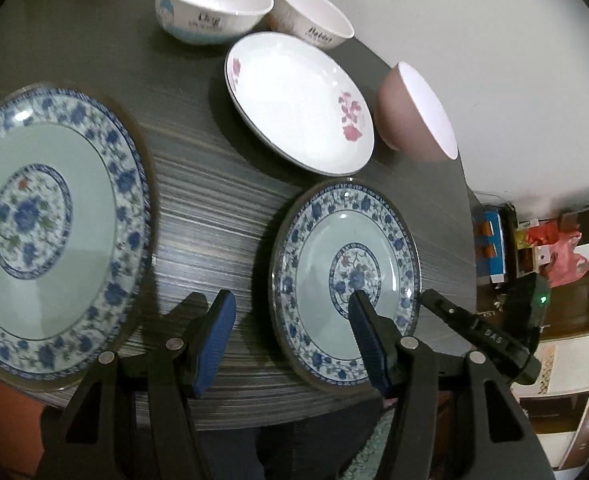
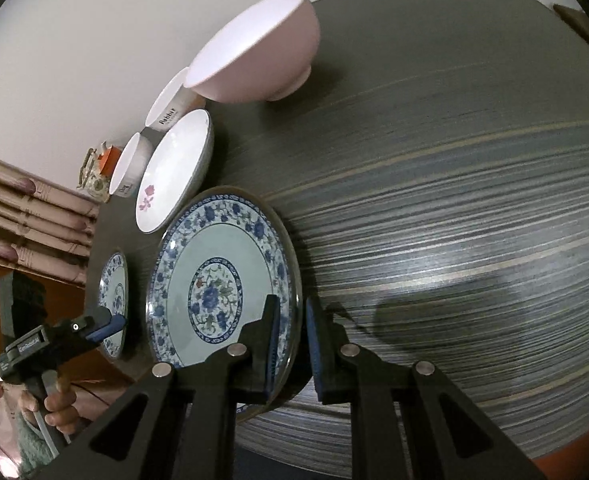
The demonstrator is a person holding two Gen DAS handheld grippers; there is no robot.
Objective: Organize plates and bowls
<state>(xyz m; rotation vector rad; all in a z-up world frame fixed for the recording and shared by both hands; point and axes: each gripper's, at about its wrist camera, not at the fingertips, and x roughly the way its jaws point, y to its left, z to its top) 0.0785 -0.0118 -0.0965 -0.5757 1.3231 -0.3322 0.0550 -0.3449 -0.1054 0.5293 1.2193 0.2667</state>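
Far left: blue plate [image 1: 54, 224] lying flat on the striped table [image 1: 214, 208], near the front edge, untouched; probably the base for a stack, being of the same pattern as its neighbour.

Next, left tongs [image 1: 292, 340] spread wide, gripping nothing, hovering low over the bare strip between the two patterned plates; likely kept free to steady or receive.

Behind, along the wall: two white bowls, one with blue print [image 1: 214, 4] and one lettered [image 1: 314, 16], just beside each other. In front of them a white flowered plate [image 1: 298, 100], upright and empty.

Then the second blue plate [image 2: 222, 288], near the front edge. Right rim pinched between the pads of the right tongs [image 2: 292, 344], closed on it from the side, an edge grip suited to sliding or lifting it towards its twin. Whether already raised off the table, cannot tell.

Furthest right at the back, pink bowl [image 1: 414, 112], standing alone.
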